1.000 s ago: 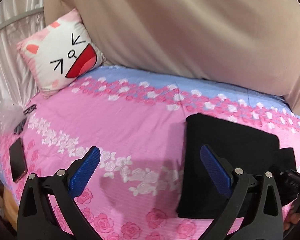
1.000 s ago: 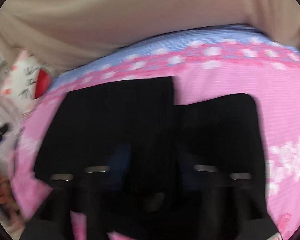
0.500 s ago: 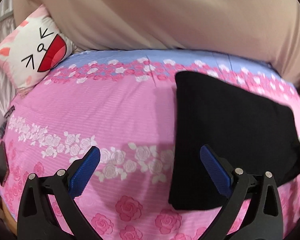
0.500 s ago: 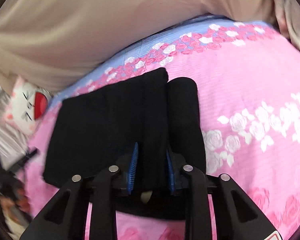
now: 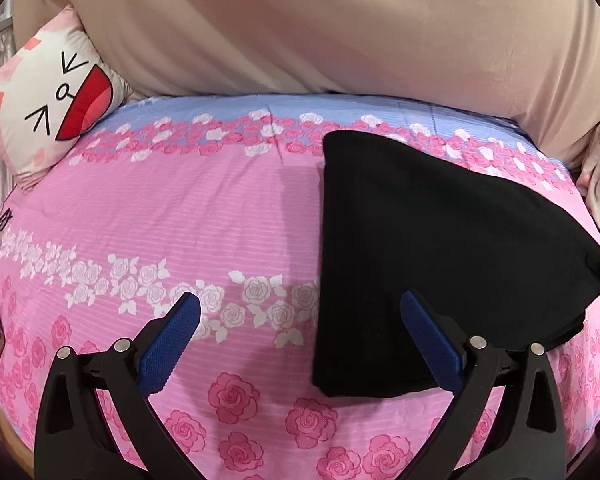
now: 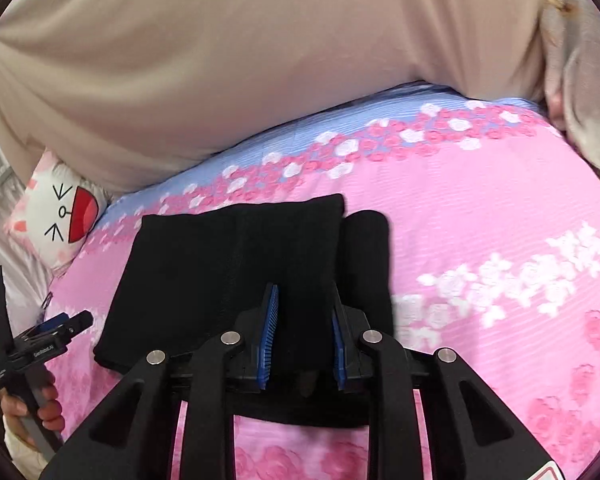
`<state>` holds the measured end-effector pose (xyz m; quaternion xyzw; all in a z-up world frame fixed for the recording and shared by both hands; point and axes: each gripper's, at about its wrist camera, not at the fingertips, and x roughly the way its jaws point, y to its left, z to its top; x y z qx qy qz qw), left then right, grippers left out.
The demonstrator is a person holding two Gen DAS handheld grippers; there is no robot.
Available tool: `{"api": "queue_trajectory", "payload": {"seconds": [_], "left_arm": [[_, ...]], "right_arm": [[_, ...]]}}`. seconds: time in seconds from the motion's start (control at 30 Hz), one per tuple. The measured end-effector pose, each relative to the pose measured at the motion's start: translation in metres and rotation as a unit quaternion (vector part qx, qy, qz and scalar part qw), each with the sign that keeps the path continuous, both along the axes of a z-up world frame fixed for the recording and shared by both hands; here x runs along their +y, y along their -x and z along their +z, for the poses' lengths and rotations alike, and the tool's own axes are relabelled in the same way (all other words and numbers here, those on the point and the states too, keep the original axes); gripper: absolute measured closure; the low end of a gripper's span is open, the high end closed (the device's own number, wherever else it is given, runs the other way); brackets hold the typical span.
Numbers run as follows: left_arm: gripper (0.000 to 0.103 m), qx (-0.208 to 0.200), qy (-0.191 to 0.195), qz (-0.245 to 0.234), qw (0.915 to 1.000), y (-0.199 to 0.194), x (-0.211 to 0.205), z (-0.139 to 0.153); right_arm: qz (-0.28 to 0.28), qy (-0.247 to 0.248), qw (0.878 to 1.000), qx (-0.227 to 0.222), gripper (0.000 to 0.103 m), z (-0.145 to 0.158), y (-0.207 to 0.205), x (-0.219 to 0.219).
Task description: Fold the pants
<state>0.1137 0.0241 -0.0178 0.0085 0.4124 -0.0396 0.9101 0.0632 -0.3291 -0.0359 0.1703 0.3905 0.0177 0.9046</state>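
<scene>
Lying folded on the bed (image 5: 188,216), the black pants (image 5: 428,248) sit toward its right side, short of the far edge where a beige cover (image 5: 340,28) is heaped. The right tool (image 6: 302,340) has its blue pads (image 6: 269,336) closed in on a fold at the near edge of the pants (image 6: 228,264), the cloth pinched between them. The left tool (image 5: 300,344) hovers over the near part of the bed with its fingers wide apart, holding nothing; its right finger overlaps the pants' near left corner in view. A cat-face pillow (image 5: 48,100) leans at the far left corner.
</scene>
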Motion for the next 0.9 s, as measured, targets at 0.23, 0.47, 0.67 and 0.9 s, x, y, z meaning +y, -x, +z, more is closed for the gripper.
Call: {"api": "queue_trajectory", "payload": {"seconds": [0.23, 0.47, 0.67, 0.9], "left_arm": [[0.005, 0.045, 0.035, -0.013, 0.9983, -0.008, -0.003, -0.018], [0.005, 0.108, 0.125, -0.03, 0.9858, -0.028, -0.007, -0.053], [0.06, 0.098, 0.142, -0.058, 0.9832, -0.032, -0.025, -0.044], [0.077, 0.095, 0.181, -0.103, 0.9736, 0.013, 0.01, 0.013]], "right_arm": [[-0.063, -0.037, 0.997, -0.015, 0.037, -0.004, 0.026, -0.02], [-0.039, -0.159, 0.985, 0.047, 0.028, -0.054, 0.017, -0.036], [-0.015, -0.113, 0.993, 0.025, 0.072, -0.032, 0.006, -0.001], [0.041, -0.104, 0.994, 0.003, 0.071, 0.016, 0.063, 0.015]]}}
